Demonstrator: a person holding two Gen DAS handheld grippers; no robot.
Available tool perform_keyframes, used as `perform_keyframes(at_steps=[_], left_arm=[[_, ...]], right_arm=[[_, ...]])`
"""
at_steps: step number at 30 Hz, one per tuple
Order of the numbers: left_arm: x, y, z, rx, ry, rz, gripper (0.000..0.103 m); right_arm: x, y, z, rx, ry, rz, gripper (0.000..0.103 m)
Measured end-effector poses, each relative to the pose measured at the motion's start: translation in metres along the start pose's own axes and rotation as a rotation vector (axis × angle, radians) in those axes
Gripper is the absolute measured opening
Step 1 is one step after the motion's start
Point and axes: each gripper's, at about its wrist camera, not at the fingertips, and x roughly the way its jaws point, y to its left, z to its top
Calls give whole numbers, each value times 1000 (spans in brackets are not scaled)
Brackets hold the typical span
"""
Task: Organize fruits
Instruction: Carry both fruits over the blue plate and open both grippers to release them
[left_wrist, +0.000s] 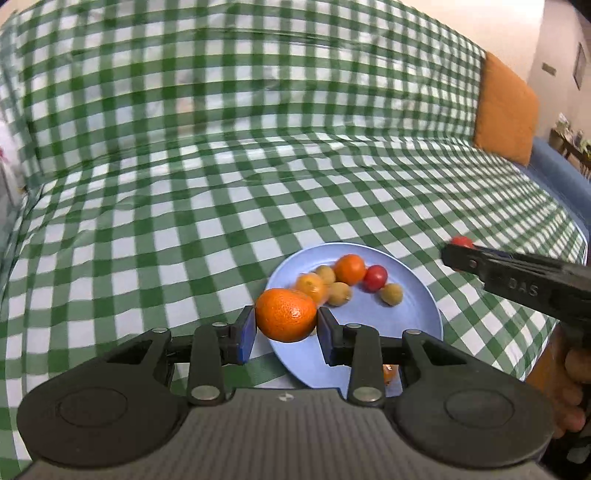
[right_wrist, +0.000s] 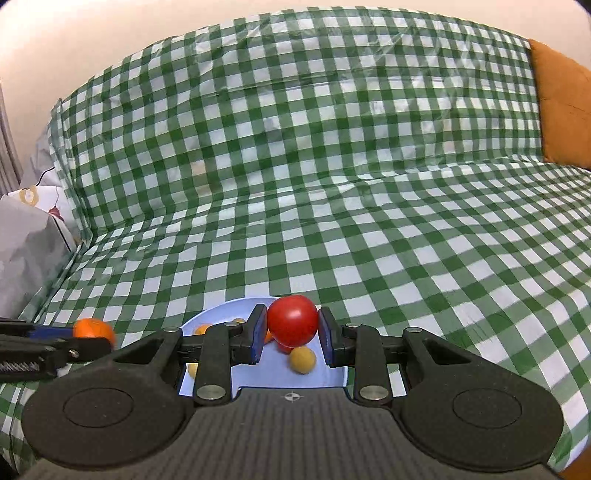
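Left gripper (left_wrist: 286, 330): fingers (left_wrist: 245, 332) closed on a large mandarin (left_wrist: 286, 314), blue pads pressing it from both sides. The fruit hangs over the near-left rim of a pale blue plate (left_wrist: 406, 291).

Right gripper (right_wrist: 291, 338): fingers (right_wrist: 258, 332) closed on a red tomato (right_wrist: 293, 320), held over the same plate (right_wrist: 221, 314). From the left wrist view this gripper (left_wrist: 456, 251) comes in from the right, its tip carrying the tomato (left_wrist: 461, 242) just beyond the plate's right rim. A person's hand (left_wrist: 570, 391) grips its handle at the lower right.

On the plate: a smaller mandarin (left_wrist: 350, 268) toward the far rim, a second red tomato (left_wrist: 375, 278) touching its right side, a blurred orange fruit (left_wrist: 311, 286) on its left, and three small tan-yellow round fruits (left_wrist: 391, 294) scattered among them. One more bit of orange fruit (left_wrist: 389, 373) shows low by the near rim, mostly hidden behind the left gripper's linkage.

The plate sits on a sofa covered by a green-and-white checked cloth (left_wrist: 184, 184), near the front edge of the seat. The cloth runs up over the backrest. An orange cushion (left_wrist: 506, 110) stands at the right end of the backrest. A crumpled grey-white bag (right_wrist: 29, 251) sits off the sofa's left end.

From the right wrist view, the left gripper (right_wrist: 83, 345) shows at the left with its mandarin (right_wrist: 94, 330) just left of the plate.
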Motion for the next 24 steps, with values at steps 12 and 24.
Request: perform_keyframes(at_steps=[12,24], left_arm=[[13,-25,-3,111,-34,-25,39],[15,-27,-3,109,-40,-33,39]], right_arm=[[19,9,5,-113,47,19,31],[23,11,7,-131,64,29,31]])
